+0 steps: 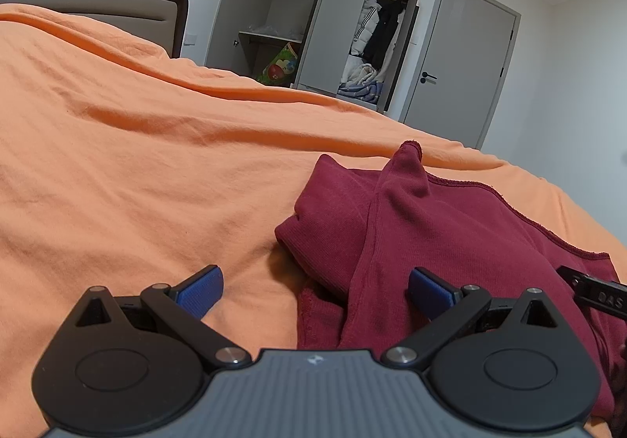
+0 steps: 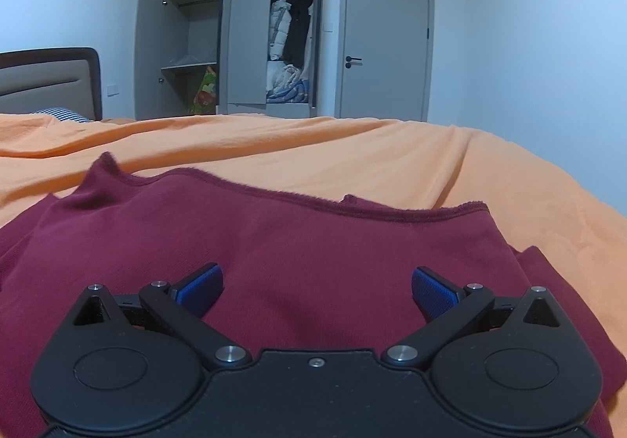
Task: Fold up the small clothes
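Evidently between folds: both the left gripper and right gripper hover spread, empty, above the maroon garment (half-folded) near the bed's edge; next, pinch a hem.

dark red garment, plain. orange bedsheet, plain. blue finger pads, black gripper frames. grey wardrobe and door at 12 o'clock. blue-white striped pillow at 10 o'clock.
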The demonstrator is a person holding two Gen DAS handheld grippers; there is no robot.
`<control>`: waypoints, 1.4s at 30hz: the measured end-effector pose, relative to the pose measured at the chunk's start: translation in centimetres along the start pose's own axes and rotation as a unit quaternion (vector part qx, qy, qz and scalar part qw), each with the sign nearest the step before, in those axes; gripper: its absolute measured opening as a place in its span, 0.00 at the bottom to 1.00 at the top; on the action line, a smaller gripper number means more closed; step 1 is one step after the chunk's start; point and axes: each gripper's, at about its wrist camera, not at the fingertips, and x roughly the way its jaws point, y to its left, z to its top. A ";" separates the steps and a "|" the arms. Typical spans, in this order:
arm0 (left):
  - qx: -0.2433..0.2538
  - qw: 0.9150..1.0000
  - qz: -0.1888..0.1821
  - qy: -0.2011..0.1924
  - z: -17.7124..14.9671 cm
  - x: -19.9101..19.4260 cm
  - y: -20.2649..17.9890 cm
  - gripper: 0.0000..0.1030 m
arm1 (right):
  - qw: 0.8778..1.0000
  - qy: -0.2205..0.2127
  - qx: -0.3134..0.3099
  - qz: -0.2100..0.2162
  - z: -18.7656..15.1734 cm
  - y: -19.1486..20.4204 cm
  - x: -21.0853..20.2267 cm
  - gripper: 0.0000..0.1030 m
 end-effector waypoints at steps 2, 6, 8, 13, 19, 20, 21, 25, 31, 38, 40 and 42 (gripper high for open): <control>0.002 1.000 0.001 0.000 0.0 0.0 0.0 1.00 | 1.000 0.002 -0.009 0.004 -0.4 0.4 -0.8 1.00; 0.003 1.000 0.001 -0.001 0.0 0.0 0.1 1.00 | 1.000 -0.003 -0.026 0.004 -0.9 1.1 -2.4 1.00; 0.003 1.000 0.000 -0.001 -0.1 0.0 0.1 1.00 | 1.000 0.001 -0.028 0.005 -1.2 1.3 -3.0 1.00; 0.002 1.000 0.000 -0.001 -0.1 0.0 0.1 1.00 | 1.000 0.009 -0.022 0.011 -2.1 1.3 -5.0 1.00; -0.006 1.000 -0.017 0.004 0.3 -0.2 0.6 1.00 | 1.000 0.002 -0.010 0.022 -3.7 0.9 -6.8 1.00; -0.008 1.000 -0.024 0.011 0.6 -0.2 0.7 1.00 | 1.000 -0.002 -0.014 0.022 -4.0 1.0 -7.0 1.00; -0.014 0.999 -0.035 0.019 0.9 -0.3 1.0 1.00 | 1.000 -0.007 -0.018 0.022 -4.2 1.1 -7.1 1.00; -0.048 0.995 -0.075 0.052 2.3 0.2 2.0 1.00 | 0.999 -0.014 -0.022 0.021 -4.6 1.3 -6.9 1.00; -0.041 0.991 -0.100 0.076 4.2 2.2 1.2 1.00 | 0.999 -0.020 -0.012 0.030 -5.0 0.8 -6.9 1.00; -0.022 0.992 -0.084 0.096 4.0 4.7 -0.5 0.99 | 0.999 -0.026 -0.015 0.030 -5.3 0.8 -7.2 1.00; -0.002 0.993 -0.082 0.085 3.4 4.4 -0.8 0.99 | 0.999 -0.028 -0.015 0.030 -5.4 0.8 -7.2 1.00; 0.004 0.993 -0.083 0.082 3.1 4.2 -0.9 0.99 | 0.999 -0.028 -0.015 0.030 -5.4 0.8 -7.2 1.00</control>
